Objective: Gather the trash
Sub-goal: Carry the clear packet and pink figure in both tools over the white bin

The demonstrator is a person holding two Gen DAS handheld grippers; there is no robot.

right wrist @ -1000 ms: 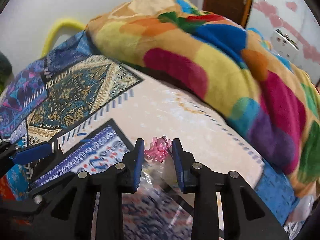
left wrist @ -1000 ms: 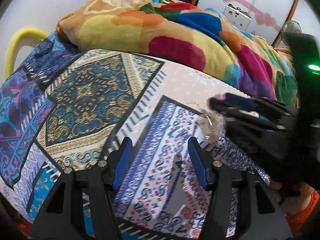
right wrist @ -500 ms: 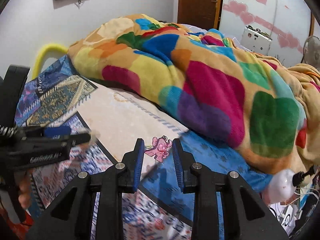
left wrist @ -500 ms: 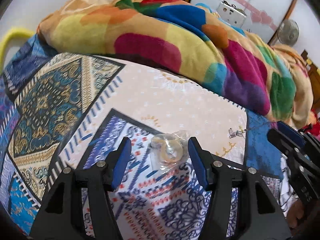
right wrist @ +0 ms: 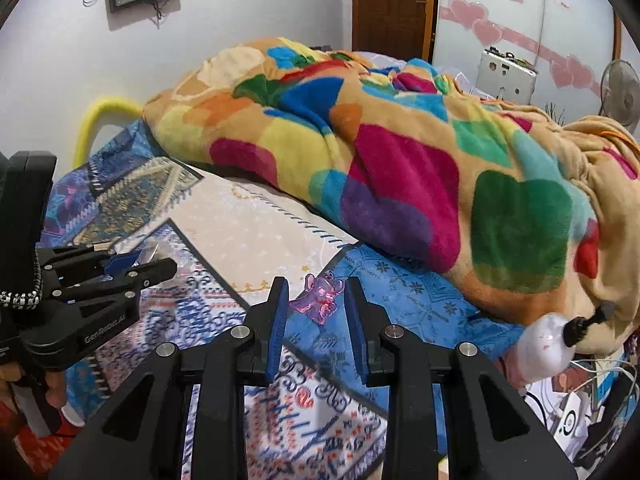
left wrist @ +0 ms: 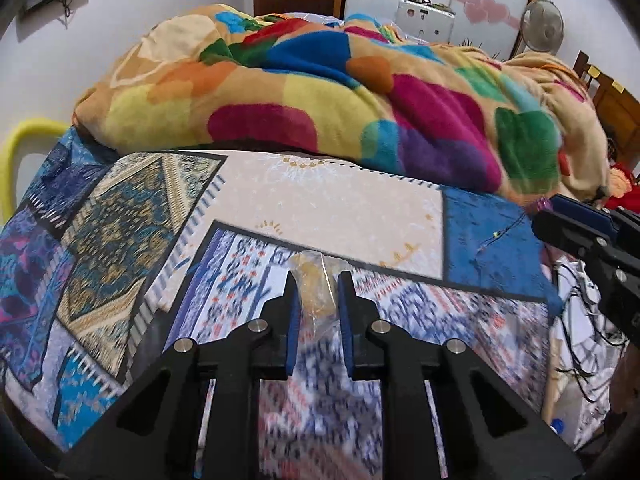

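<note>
Both grippers hold trash: left gripper (left wrist: 317, 304) closing on a clear wrapper (left wrist: 316, 286), contents blurred; right gripper (right wrist: 316, 305) narrowly clamps a pink figure (right wrist: 318, 298).

One piece of text can be read. In the right wrist view, at the lower left of the frame, the black body of the left gripper (right wrist: 136, 264) carries small pale lettering along its side, slanting upward to the right. It appears to read "GenRobot.AI", though the letters are small and slightly soft. At the lower right corner of the same view, a small white box (right wrist: 570, 420) among cables bears a dark round mark, too small to read. In the left wrist view, no text, label or number can be read on any surface; much of the foreground there is blurred.
</note>
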